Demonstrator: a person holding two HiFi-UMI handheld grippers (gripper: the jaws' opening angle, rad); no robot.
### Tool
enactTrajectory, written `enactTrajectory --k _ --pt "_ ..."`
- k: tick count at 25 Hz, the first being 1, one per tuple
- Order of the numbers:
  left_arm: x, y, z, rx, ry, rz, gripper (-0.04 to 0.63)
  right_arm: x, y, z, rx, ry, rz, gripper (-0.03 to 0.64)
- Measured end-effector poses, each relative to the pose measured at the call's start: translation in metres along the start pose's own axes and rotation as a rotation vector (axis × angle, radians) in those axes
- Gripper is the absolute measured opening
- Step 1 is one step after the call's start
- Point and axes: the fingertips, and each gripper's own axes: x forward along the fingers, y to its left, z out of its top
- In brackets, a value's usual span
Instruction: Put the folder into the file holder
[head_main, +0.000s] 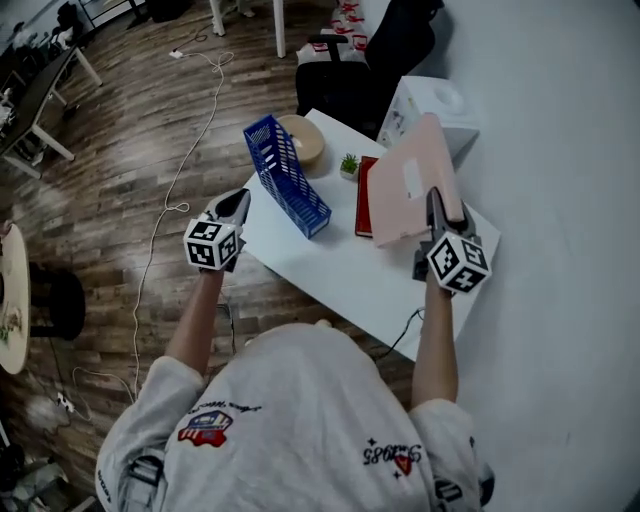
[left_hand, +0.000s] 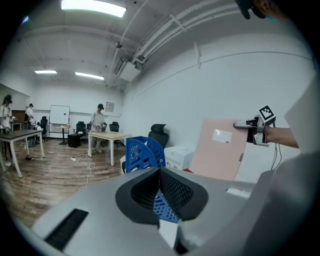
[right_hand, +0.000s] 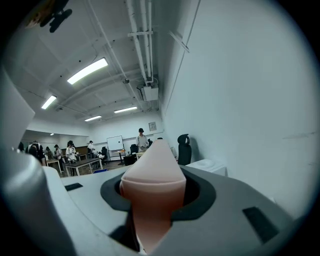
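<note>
Held by one edge in the clenched right tongs (head_main: 436, 200), the pink folder (head_main: 410, 175) stands right of centre, well apart from the blue file holder (head_main: 287, 178) beside the closed, empty left tongs (head_main: 237, 203), so it may swing and snag the holder's rim.

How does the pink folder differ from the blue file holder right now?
The pink folder is a plain solid panel; the blue file holder has slotted walls. The folder is lifted and tilted, clamped near its lower edge in the right tongs; the file holder stands on the white table. The folder is over the table's right side, the file holder near its left edge. The left tongs touch neither.
</note>
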Motion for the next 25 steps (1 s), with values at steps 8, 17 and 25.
enactTrajectory --k 8,17,25 --pt "-0.012 0.005 -0.015 -0.004 0.017 0.043 0.006 0.018 0.000 -0.012 0.009 0.012 0.040 0.166" --pt "-0.037 0.028 -0.010 -0.019 -0.026 0.063 0.006 0.009 0.062 0.064 -0.066 -0.129 0.136 0.166" --pt "-0.070 0.050 -0.021 -0.060 -0.049 0.113 0.006 -0.012 0.159 0.145 -0.117 -0.279 0.331 0.164"
